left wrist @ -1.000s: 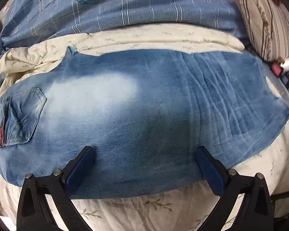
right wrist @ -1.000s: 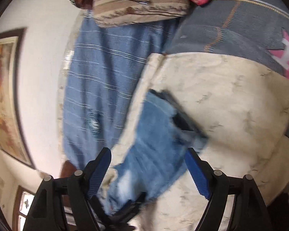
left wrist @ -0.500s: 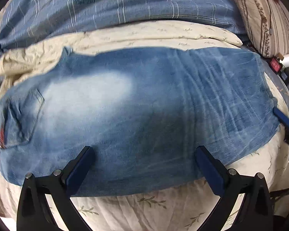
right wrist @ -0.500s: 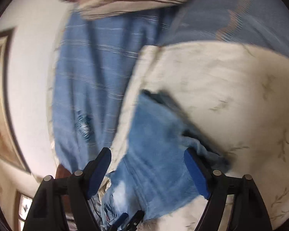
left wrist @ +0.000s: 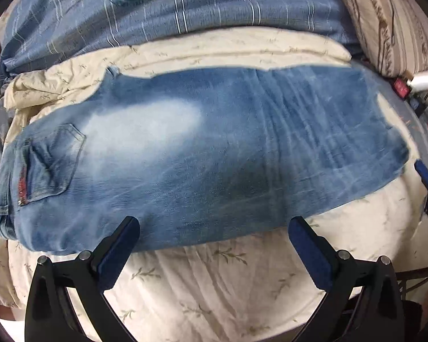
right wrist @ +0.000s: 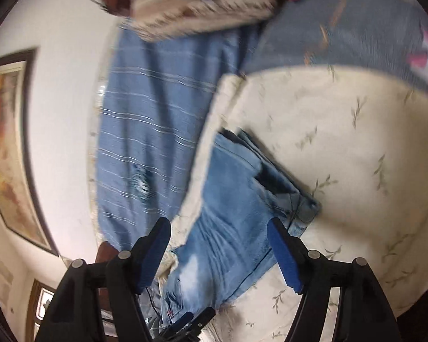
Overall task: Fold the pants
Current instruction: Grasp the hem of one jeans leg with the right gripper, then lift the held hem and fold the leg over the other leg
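The blue jeans point(left wrist: 202, 148) lie flat and folded across a cream leaf-print sheet point(left wrist: 214, 285), back pocket at the left, leg hems at the right. My left gripper point(left wrist: 214, 242) is open and empty, its blue pads just at the jeans' near edge. In the right wrist view the jeans point(right wrist: 231, 216) run away from the hem end, and my right gripper point(right wrist: 218, 245) is open and empty above them. One right pad tip also shows at the right edge of the left wrist view point(left wrist: 426, 175), beside the hems.
A blue striped blanket point(left wrist: 185, 8) lies behind the sheet. A striped brown pillow point(left wrist: 385, 20) and small items point(left wrist: 402, 88) sit at the far right. In the right wrist view a white wall with a framed picture point(right wrist: 5, 148) stands at the left.
The right gripper has drawn back from the hem end, with the view still blurred. The left gripper has pulled back slightly toward the jeans' near edge. Both stay open.
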Tool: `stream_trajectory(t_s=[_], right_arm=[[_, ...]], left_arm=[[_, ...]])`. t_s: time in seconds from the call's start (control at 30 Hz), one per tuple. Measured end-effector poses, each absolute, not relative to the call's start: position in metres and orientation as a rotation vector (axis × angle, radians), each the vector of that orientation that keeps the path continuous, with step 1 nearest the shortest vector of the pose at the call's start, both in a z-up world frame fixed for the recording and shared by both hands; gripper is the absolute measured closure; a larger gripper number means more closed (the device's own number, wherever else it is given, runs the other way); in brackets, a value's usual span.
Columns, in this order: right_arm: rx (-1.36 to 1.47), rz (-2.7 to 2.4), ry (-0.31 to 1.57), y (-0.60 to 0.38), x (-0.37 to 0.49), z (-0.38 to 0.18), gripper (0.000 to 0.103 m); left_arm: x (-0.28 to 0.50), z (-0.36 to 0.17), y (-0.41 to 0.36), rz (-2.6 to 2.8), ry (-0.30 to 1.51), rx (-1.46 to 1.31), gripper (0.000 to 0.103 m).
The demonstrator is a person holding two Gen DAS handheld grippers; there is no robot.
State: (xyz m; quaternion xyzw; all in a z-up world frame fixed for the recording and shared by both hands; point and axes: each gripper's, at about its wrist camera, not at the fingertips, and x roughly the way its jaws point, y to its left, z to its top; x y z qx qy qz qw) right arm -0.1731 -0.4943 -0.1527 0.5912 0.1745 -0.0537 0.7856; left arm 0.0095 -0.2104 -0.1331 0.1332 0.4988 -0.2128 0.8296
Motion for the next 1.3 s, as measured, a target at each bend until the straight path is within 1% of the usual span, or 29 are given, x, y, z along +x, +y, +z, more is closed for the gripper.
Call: stream_trajectory(t_s=[0.13,0.2,0.3,0.6,0.8,0.97,1.03,1.1,1.17,1.23,1.27,1.3], right_arm=[[1.334,-0.087,0.319,-0.493,-0.202,-0.155,0.029],[1.358,-0.114,0.325,-0.492,-0.205,-0.159,0.028],[1.371,-0.128,0.347,-0.492,-0.203,-0.164,0.029],[1.434,-0.185,0.425,-0.493,-0.175,-0.185,0.029],[1.398,-0.248,0.481,-0.49,-0.151,-0.19,0.029],[1.349,-0.272,0.496,-0.491,-0.133,-0.188,0.029],[1.3,-0.285,0.513,-0.491,-0.126,-0.185,0.031],[1.252,-0.317,0.531,-0.491,-0.12,-0.183,0.042],[1.235,-0.344,0.534,-0.494,-0.117,-0.183,0.049],[1.253,-0.345,0.532,-0.499,-0.116,-0.187,0.05],[1.265,-0.341,0.525,-0.501,-0.117,-0.19,0.053],[1.275,-0.343,0.523,-0.503,-0.118,-0.192,0.059]], left_arm=[[0.002,-0.111,-0.208,-0.492,0.996,0.23,0.0],[0.0,-0.103,-0.211,-0.508,0.951,0.217,0.0],[0.005,-0.1,-0.219,-0.523,0.941,0.2,0.0],[0.043,-0.127,-0.224,-0.459,1.015,0.193,0.0],[0.068,-0.14,-0.222,-0.41,1.03,0.19,0.0],[0.077,-0.16,-0.231,-0.414,1.078,0.263,0.0],[0.075,-0.161,-0.235,-0.423,1.055,0.279,0.0],[0.076,-0.161,-0.236,-0.432,1.06,0.285,0.0],[0.078,-0.16,-0.234,-0.438,1.078,0.267,0.0],[0.08,-0.158,-0.229,-0.438,1.089,0.258,0.0],[0.08,-0.158,-0.229,-0.433,1.093,0.255,0.0],[0.08,-0.156,-0.226,-0.431,1.097,0.249,0.0]])
